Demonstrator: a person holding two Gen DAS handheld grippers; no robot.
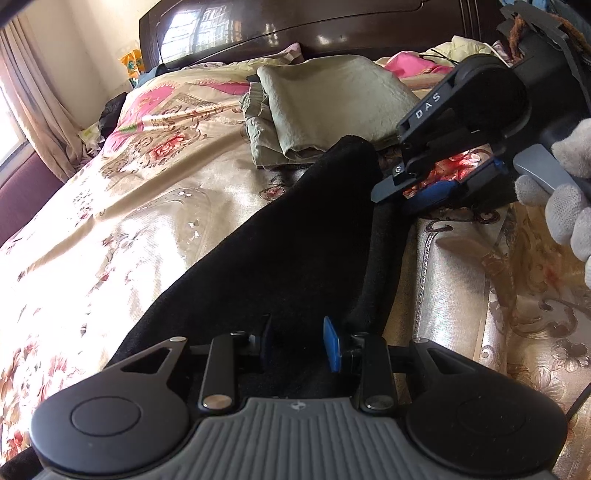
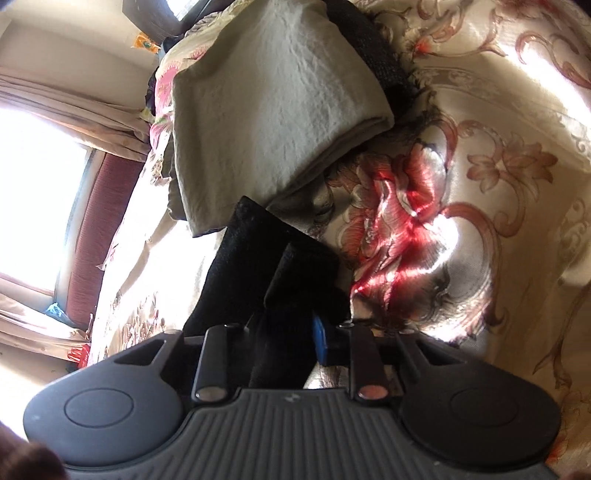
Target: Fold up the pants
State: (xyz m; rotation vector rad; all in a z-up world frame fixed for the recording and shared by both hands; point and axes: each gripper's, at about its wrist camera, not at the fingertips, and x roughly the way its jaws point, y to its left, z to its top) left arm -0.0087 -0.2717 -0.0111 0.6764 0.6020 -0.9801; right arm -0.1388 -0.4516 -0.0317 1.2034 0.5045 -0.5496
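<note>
Pants: we see black pants lying on the floral bedspread as a long dark strip, running from just under the left gripper away toward the folded pale-green cloth near the headboard.

Long axis: in the left wrist view it leads away from us and to the right; the far end rises to a peak beside the right gripper.

Left gripper: our left gripper has its jaws part-way apart with black fabric filling the gap. We judge they grip a thick bunch of the pants, though the dark-on-dark contact is hard to read.

Right gripper: in its own view the right gripper has a folded ridge of black cloth standing between the jaws, which are narrowly apart. We cannot tell whether the pads press on it or stand just clear.

Nearer hand: the right gripper, held in a gloved hand, is at the far end; the left is at the near end.

Relation for the next move: we judge that any fold turns on the two ends being brought along the long axis, far end toward near.

Hidden: the waistband, the leg cuffs and the near part of the pants under the left gripper's body are cut off. A second dark item beside the green cloth is unclear.
</note>
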